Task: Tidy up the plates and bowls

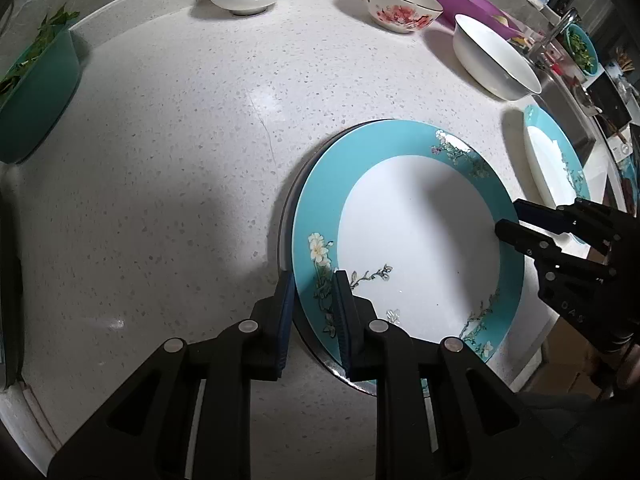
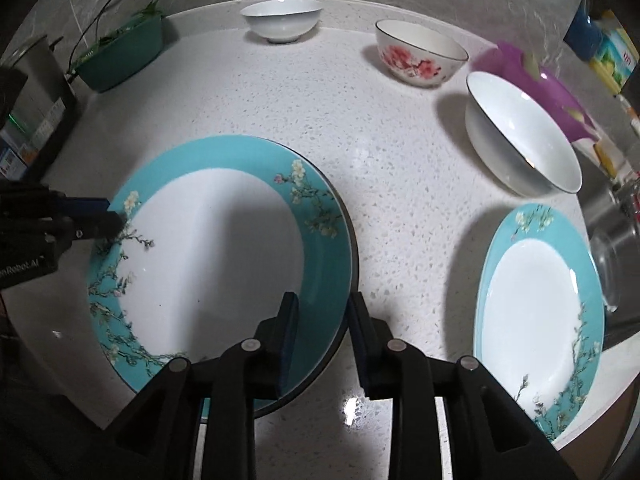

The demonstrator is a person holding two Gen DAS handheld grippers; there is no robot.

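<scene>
The sorting looks barely begun. A turquoise-rimmed porcelain plate with blossom branches (image 2: 216, 248) sits stacked on a dark-edged plate (image 1: 289, 216) whose rim peeks out beneath, on the speckled white stone counter (image 1: 168, 152). The left gripper (image 1: 314, 312) straddles that plate's near rim, fingers spread, not yet pinching; the right gripper (image 2: 324, 344) straddles the opposite rim, likewise spread. Still loose: 1 more turquoise plate (image 2: 540, 312) near the counter edge, and 3 bowls apart along the back, a plain white bowl (image 2: 282, 20), a red-flowered bowl (image 2: 420, 54) and a larger white bowl (image 2: 520, 132), none nested.
</scene>
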